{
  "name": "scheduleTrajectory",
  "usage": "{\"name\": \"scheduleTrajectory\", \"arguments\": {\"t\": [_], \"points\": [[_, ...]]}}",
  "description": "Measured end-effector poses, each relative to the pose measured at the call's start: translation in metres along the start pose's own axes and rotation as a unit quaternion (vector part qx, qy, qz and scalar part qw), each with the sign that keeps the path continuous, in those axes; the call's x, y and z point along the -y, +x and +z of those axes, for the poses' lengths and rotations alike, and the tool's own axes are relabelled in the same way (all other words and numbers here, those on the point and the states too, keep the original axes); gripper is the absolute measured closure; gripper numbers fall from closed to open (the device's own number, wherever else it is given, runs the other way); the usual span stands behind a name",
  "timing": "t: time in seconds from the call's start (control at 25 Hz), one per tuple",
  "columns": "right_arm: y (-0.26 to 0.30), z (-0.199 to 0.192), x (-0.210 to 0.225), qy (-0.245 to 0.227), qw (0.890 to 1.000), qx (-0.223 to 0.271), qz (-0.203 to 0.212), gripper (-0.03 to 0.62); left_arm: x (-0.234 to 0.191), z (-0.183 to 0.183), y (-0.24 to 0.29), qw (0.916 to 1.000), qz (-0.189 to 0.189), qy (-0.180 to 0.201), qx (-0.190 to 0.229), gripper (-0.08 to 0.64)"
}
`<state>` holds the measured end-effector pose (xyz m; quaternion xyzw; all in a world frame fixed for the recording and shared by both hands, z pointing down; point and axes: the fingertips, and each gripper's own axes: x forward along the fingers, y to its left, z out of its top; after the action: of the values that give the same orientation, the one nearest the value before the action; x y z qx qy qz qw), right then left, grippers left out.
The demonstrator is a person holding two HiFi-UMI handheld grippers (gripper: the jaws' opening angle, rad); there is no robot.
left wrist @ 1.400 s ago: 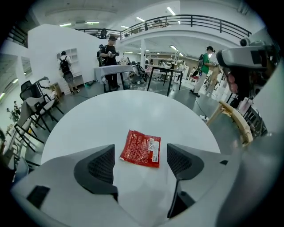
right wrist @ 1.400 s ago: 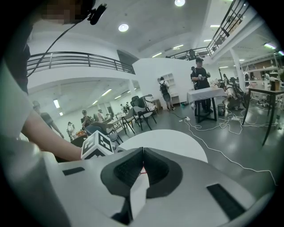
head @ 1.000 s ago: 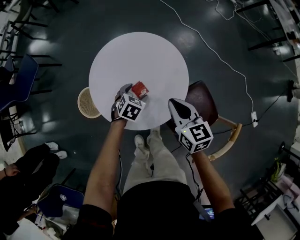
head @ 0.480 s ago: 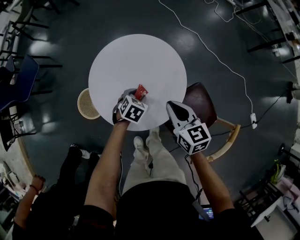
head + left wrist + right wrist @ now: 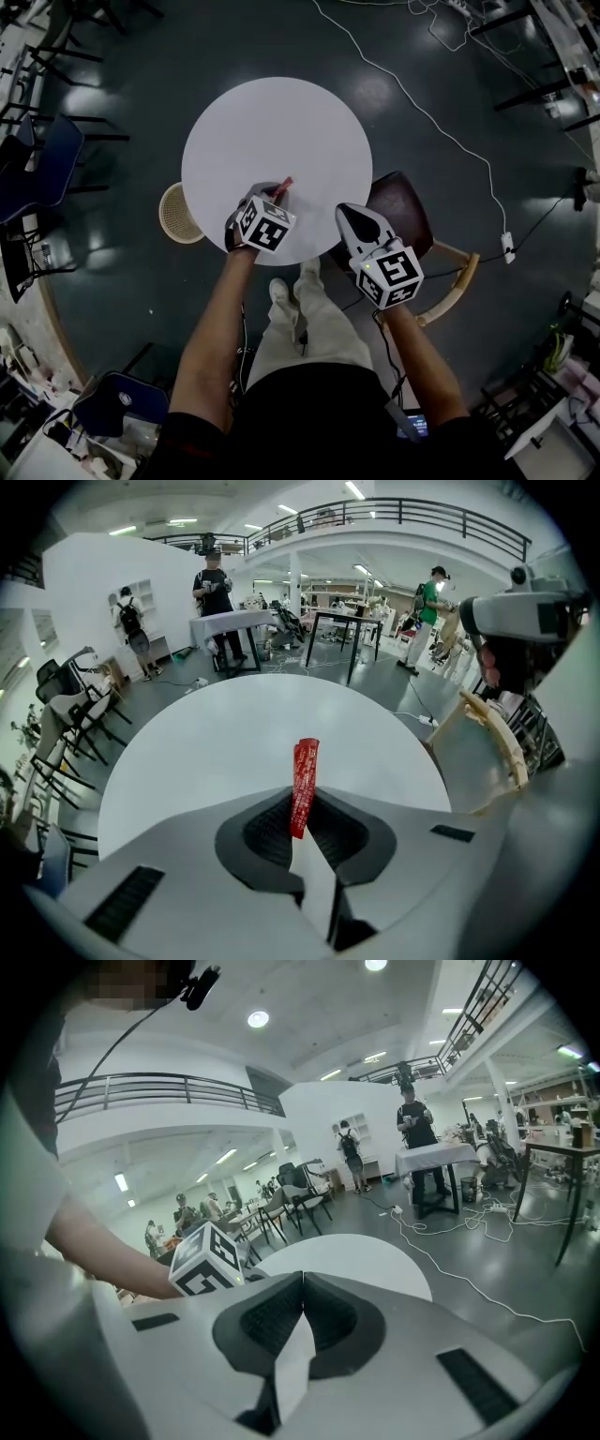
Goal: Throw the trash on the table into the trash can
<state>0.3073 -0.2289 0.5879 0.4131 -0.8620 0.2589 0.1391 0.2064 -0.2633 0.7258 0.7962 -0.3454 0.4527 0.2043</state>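
At the near edge of the table [image 5: 272, 122], our right gripper [image 5: 349, 211] hangs with its jaws pressed together on nothing. Just inside that edge, our left gripper [image 5: 275, 192] is closing its jaws on the red wrapper [image 5: 283, 185], pinched upright between them above the tabletop. The beige trash can [image 5: 174, 214] sits against the table's left side.

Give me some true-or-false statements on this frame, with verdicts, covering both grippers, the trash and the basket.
1. The red wrapper stands between the left gripper's jaws. True; they are closing on it.
2. The right gripper holds trash. False: its jaws meet on nothing.
3. The table is square. False: it is round.
4. A woven basket stands at the table's edge on the left gripper's side. True.
5. The red wrapper lies in the woven basket. False: it is over the table, in the left gripper.
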Motion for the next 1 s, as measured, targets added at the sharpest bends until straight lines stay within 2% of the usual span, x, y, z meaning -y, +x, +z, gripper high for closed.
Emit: {"name": "scheduleTrajectory", "arguments": {"t": [0.24, 0.6, 1.0], "points": [[-0.007, 0.013, -0.007, -0.005, 1.0, 0.008, 0.001, 0.574, 0.001, 0.009, -0.02, 0.9999, 0.004, -0.004, 0.014, 0.515], [-0.016, 0.037, -0.019, -0.022, 1.0, 0.019, 0.008, 0.574, -0.003, 0.016, -0.062, 0.9987, 0.014, -0.029, 0.04, 0.517], [-0.036, 0.074, -0.059, -0.057, 0.997, 0.039, 0.027, 0.574, -0.005, 0.032, -0.138, 0.994, 0.038, -0.05, 0.089, 0.517]]}}
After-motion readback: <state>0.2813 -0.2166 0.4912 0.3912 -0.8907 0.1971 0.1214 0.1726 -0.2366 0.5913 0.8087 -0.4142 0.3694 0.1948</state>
